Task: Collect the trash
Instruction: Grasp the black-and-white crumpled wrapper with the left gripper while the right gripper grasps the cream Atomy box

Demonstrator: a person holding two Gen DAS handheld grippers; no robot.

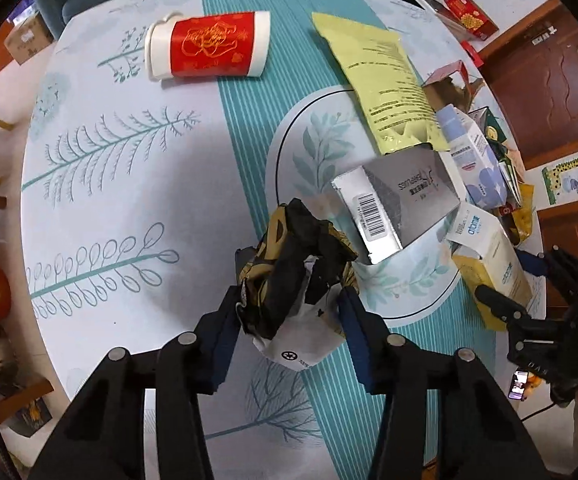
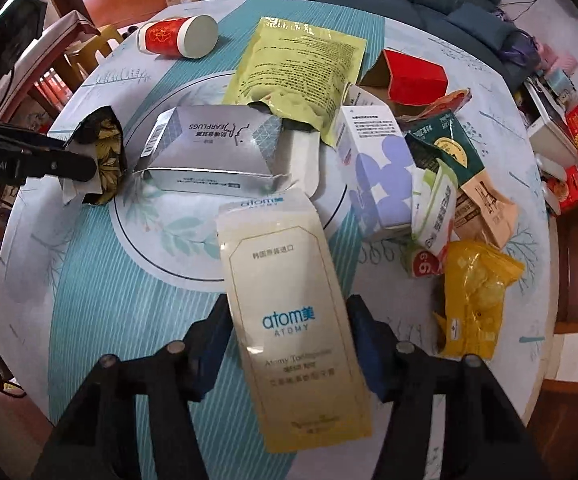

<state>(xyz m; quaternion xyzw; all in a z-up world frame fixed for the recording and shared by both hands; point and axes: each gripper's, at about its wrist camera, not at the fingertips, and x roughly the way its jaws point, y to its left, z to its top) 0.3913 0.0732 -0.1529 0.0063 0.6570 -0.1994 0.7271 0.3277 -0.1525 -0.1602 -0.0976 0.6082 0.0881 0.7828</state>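
- The left gripper (image 1: 289, 308) points down at the round table with a teal-and-white leaf-print cloth (image 1: 129, 208); its blue pads press both sides of a crumpled black-and-gold wrapper with a white underside (image 1: 289, 268), so it has hold of it at lower centre of the left wrist view.
- The wrapper's lower edge is hidden between the fingers.
- The right gripper (image 2: 287, 336) stands partly closed around a flat cream "atom" toothpaste carton (image 2: 289, 308), which lies between its pads at lower centre of the right wrist view; whether both pads actually press on it cannot be told.
- A silver earplugs box (image 2: 213, 148) lies at centre, partly covering a pale yellow foil pouch (image 2: 297, 64).
- A red-and-white paper cup (image 1: 209, 46) lies on its side at the top left.
- More boxes and bags pile at the right, overlapping so their outlines blur; a crinkled yellow plastic bag (image 2: 477, 296) sits nearest.
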